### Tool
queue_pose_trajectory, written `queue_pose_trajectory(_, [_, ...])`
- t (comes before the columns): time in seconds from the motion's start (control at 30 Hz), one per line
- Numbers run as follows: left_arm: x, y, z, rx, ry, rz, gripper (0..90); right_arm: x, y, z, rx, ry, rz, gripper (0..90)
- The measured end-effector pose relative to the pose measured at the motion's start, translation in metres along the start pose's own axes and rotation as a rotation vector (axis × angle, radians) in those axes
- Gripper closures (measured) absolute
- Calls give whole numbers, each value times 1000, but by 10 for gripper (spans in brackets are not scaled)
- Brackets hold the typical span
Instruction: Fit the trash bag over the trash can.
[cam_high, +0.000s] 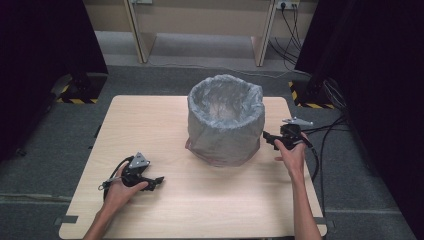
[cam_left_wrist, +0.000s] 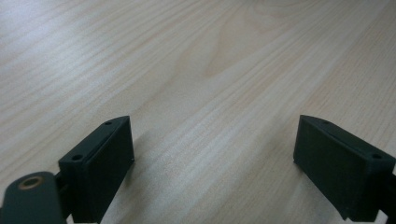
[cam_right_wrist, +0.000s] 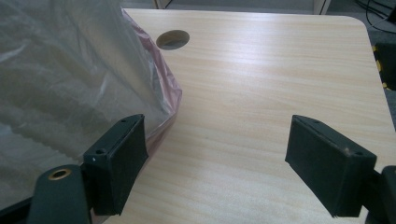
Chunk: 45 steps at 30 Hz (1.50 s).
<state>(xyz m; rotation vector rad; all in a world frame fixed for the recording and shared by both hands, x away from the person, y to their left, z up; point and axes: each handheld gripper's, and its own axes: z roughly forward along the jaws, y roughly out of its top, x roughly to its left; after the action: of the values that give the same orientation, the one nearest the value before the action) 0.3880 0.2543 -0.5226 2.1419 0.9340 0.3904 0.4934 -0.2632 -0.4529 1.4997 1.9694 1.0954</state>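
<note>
— Where is the bin?

— The bin (cam_high: 226, 120) stands upright near the middle of the tabletop (cam_high: 150, 120), toward its far half. A grey translucent bag (cam_right_wrist: 60, 70) lines it and is folded down over the outside; a pinkish edge shows at the bottom.

— And the right gripper?

— The right gripper (cam_high: 274, 140) is just beside the bin's right side, low near the tabletop. In the right gripper view its jaws stand wide with nothing between them. One jaw is right against the bag; whether it touches, I cannot tell.

— The left one?

— The left gripper (cam_high: 156, 181) is at the near left of the tabletop, well apart from the bin. Its jaws are wide too, with bare wood between them.

— Anything else on the tabletop?

— A round hole (cam_right_wrist: 173, 39) in the wood, beyond the bin in the right gripper view.
</note>
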Motion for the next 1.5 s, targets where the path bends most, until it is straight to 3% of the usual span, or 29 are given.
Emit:
queue_pose_trajectory(0.83, [0, 0, 0, 1, 0, 2, 108, 8, -27, -4, 37, 7, -20, 205])
queue_pose_trajectory(1.5, [0, 0, 0, 1, -1, 1, 108, 26, -53, -7, 71, 43, -79, 185])
